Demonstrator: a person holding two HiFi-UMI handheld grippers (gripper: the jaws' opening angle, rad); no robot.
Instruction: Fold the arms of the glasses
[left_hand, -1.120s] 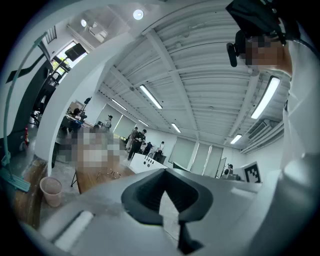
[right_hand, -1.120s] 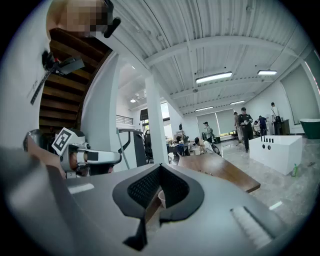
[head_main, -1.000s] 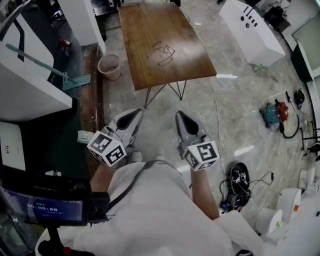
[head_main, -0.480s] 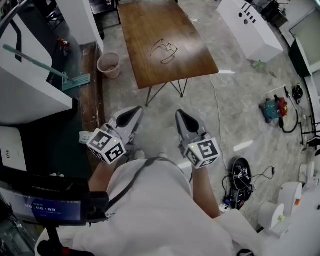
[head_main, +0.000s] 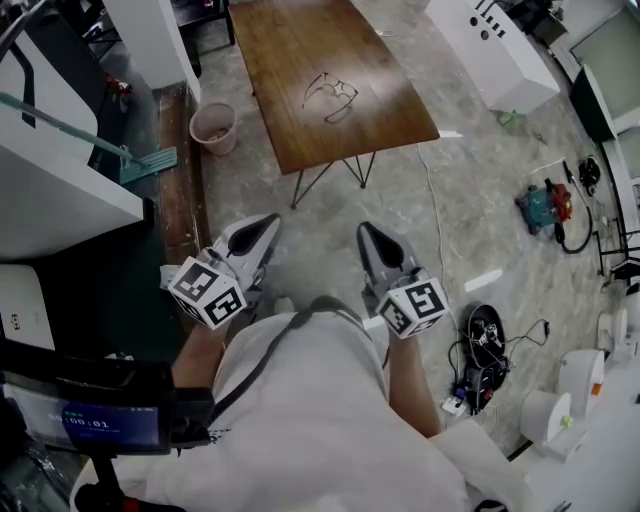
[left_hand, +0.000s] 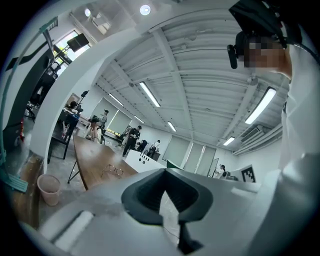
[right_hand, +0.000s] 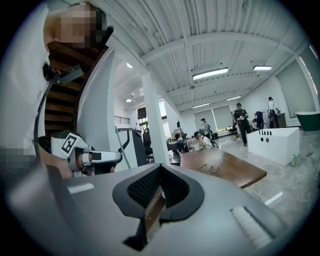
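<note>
A marbled grey floor is spread wide between the person and a brown wooden table, whose far end is cut off by the top edge of the head view. The glasses are laid near the middle of that table, with bare wood left on every side. Their thin frame is too small for the arms to be made out clearly. A pink bucket is set beside the table's left edge. The left gripper and right gripper are held side by side, well short of the table, each with jaws closed together on nothing.
</note>
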